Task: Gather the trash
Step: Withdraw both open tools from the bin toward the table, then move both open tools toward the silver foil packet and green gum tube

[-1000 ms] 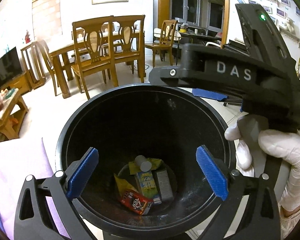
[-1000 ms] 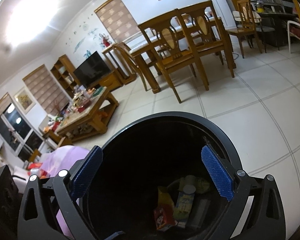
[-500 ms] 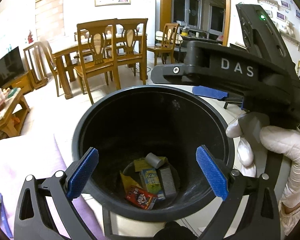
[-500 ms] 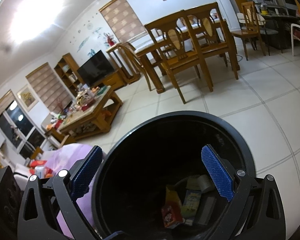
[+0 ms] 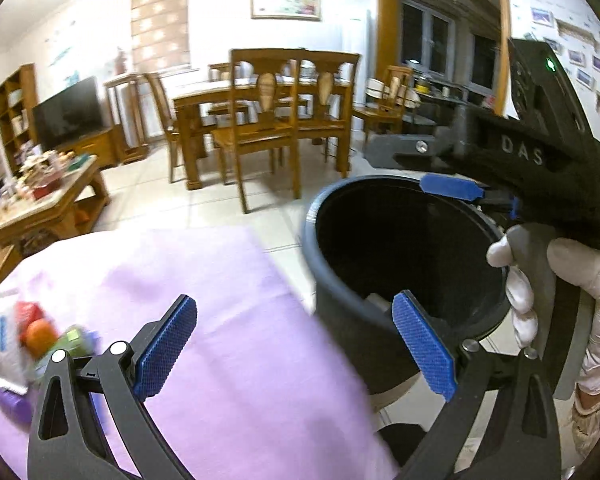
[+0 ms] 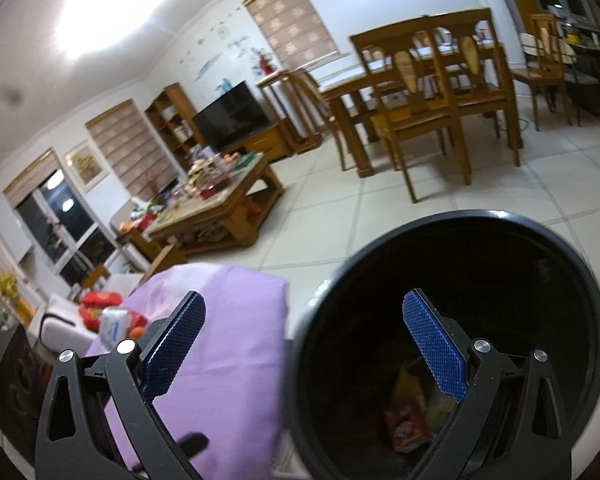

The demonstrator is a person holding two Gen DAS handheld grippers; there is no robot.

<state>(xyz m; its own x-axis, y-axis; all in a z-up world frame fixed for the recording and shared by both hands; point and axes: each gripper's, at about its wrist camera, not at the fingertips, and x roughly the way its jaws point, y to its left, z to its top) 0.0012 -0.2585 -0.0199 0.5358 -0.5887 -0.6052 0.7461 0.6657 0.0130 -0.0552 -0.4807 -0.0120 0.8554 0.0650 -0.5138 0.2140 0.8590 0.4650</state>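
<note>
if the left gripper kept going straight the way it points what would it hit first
Probably the purple cloth near its edge by the black bin; the open left gripper straddles that boundary, and depth is unclear.

My left gripper (image 5: 296,344) is showing matt black plastic arms and blue pads (image 5: 424,348) with a rough, cross-hatched grain, fastened by 2 shiny metal screws. The bin (image 5: 340,280) is looking like smooth, dull black plastic. A lilac cloth (image 5: 228,320) is lying soft and matt. My glove (image 5: 592,292) is looking thin, white, rubbery.
</note>
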